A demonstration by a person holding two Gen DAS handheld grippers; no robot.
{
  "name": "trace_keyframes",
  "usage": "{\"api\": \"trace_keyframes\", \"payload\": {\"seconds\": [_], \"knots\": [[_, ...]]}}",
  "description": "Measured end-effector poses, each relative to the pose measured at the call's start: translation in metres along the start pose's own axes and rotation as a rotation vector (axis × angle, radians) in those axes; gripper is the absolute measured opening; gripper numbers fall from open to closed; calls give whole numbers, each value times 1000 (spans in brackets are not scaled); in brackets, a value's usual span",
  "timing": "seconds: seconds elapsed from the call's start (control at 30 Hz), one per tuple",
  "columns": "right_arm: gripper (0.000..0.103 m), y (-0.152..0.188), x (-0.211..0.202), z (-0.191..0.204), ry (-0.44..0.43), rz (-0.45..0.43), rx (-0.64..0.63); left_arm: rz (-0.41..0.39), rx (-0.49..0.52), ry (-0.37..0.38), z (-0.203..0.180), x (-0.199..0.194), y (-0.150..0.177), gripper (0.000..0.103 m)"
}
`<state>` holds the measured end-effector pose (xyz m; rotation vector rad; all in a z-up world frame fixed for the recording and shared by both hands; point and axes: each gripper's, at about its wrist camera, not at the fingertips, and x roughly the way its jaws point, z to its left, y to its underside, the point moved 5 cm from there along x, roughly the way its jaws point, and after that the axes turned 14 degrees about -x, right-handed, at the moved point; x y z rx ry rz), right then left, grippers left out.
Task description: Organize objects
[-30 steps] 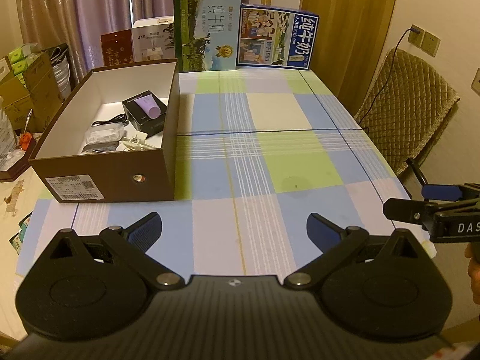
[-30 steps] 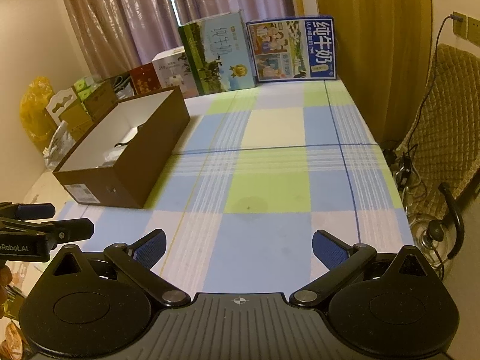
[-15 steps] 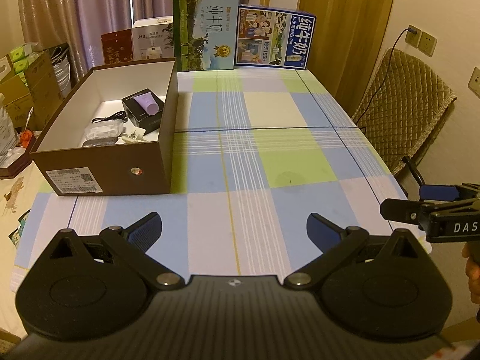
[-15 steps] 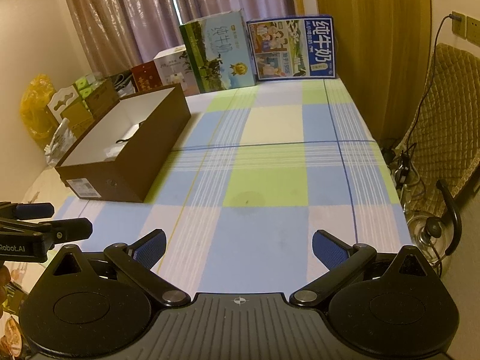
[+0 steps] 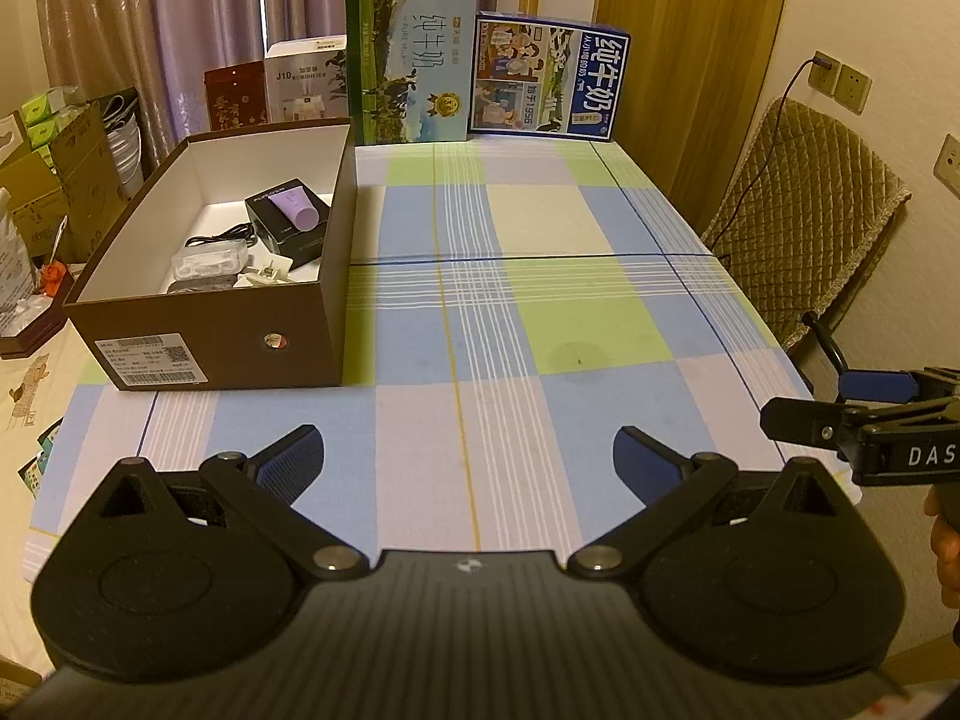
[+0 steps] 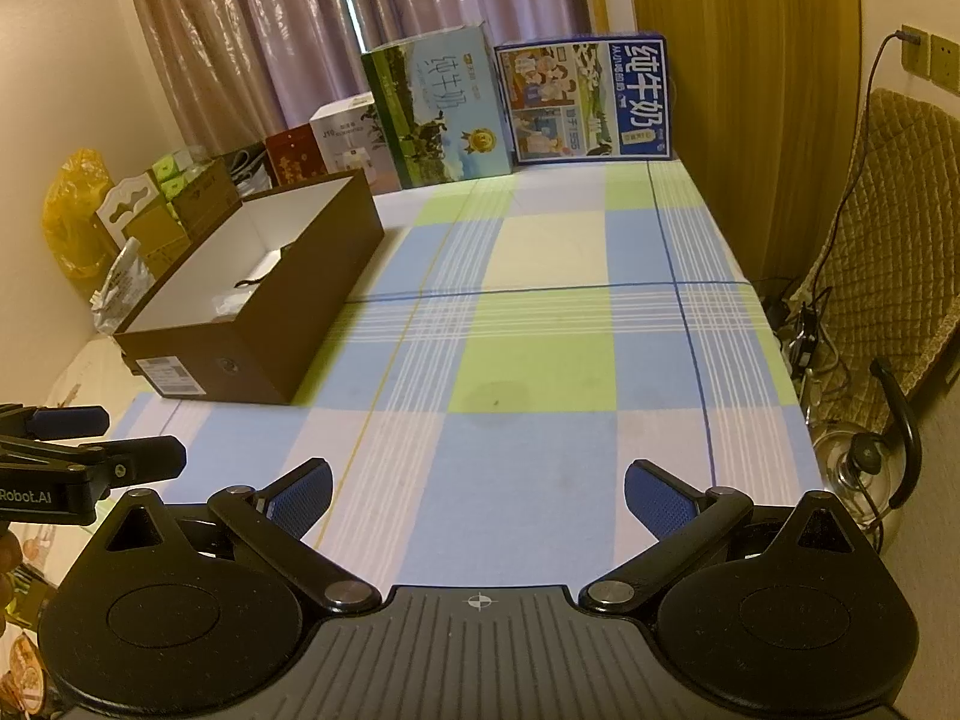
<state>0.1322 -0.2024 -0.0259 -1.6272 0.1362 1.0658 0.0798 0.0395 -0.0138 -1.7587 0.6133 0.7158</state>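
An open brown shoebox (image 5: 240, 336) (image 6: 258, 330) stands on the left of the checked tablecloth. Inside it lie a black box with a purple tube (image 5: 294, 207) on top, a black cable (image 5: 225, 237), a clear plastic case (image 5: 207, 261) and a white plug (image 5: 267, 276). My left gripper (image 5: 468, 453) hovers open over the table's near edge, nothing between its blue pads. My right gripper (image 6: 477, 495) is open too and empty, over the near right of the table. Each gripper shows at the edge of the other's view.
Two milk cartons, a green one (image 5: 411, 81) and a blue one (image 5: 549, 84), stand at the table's far end with smaller boxes (image 5: 300, 87) beside them. A quilted chair (image 5: 810, 210) is at the right. Cardboard boxes and bags (image 6: 162, 210) crowd the left side.
Both grippers have drawn back a little toward the near edge, so the shoebox looks slightly farther off. Both stay open.
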Motion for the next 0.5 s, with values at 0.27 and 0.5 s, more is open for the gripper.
{"api": "trace_keyframes", "payload": {"seconds": [0.27,0.5], "knots": [[101,0,-1,1,-1,1,-2,2,-9,0,3,-3,2,102],[101,1,-1,3,-1,4,-6,5,-13,0,2,-2,3,102]]}}
